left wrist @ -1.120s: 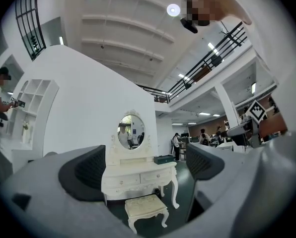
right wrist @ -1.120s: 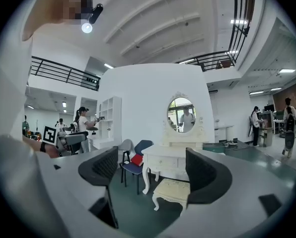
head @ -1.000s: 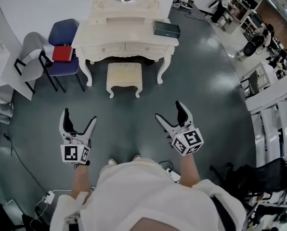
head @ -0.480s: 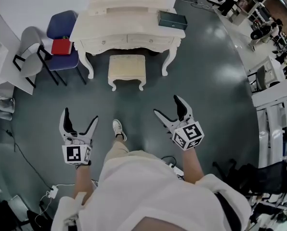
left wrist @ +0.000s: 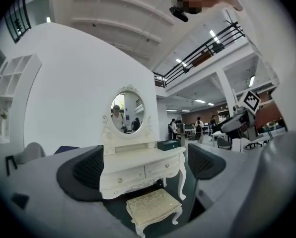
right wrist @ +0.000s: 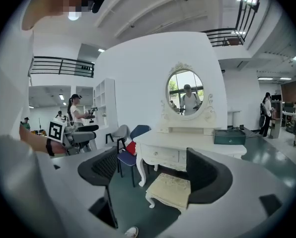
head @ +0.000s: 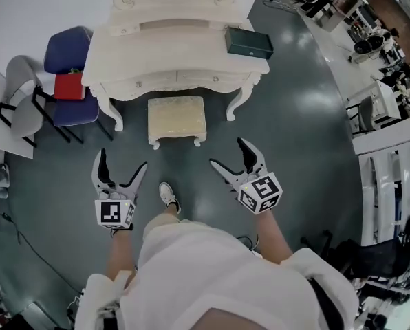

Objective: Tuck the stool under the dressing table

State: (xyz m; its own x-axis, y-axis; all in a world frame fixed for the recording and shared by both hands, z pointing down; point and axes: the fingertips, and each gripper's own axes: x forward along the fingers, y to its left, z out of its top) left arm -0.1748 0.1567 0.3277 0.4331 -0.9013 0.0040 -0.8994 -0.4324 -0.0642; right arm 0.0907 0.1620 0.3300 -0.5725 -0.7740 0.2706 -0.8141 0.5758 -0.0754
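Note:
A cream stool [head: 177, 118] with curved legs stands on the dark floor just in front of the white dressing table [head: 170, 47], mostly outside it. In the gripper views the stool [left wrist: 153, 208] [right wrist: 174, 189] lies ahead, between the jaws and well beyond them. My left gripper [head: 120, 171] hangs open, short of the stool and to its left. The right gripper [head: 230, 159] is open too, short of the stool on its right. Neither holds anything.
A dark green box [head: 249, 42] lies on the table's right end, under an oval mirror [left wrist: 127, 111]. A blue chair [head: 66, 81] with a red item [head: 70, 86] and a grey chair [head: 23, 112] stand left. My white shoe [head: 168, 196] is forward. White desks [head: 387, 108] stand right.
I have stepped forward: the table and stool sit closer and lower in the head view. Both grippers stay open and have come nearer the stool.

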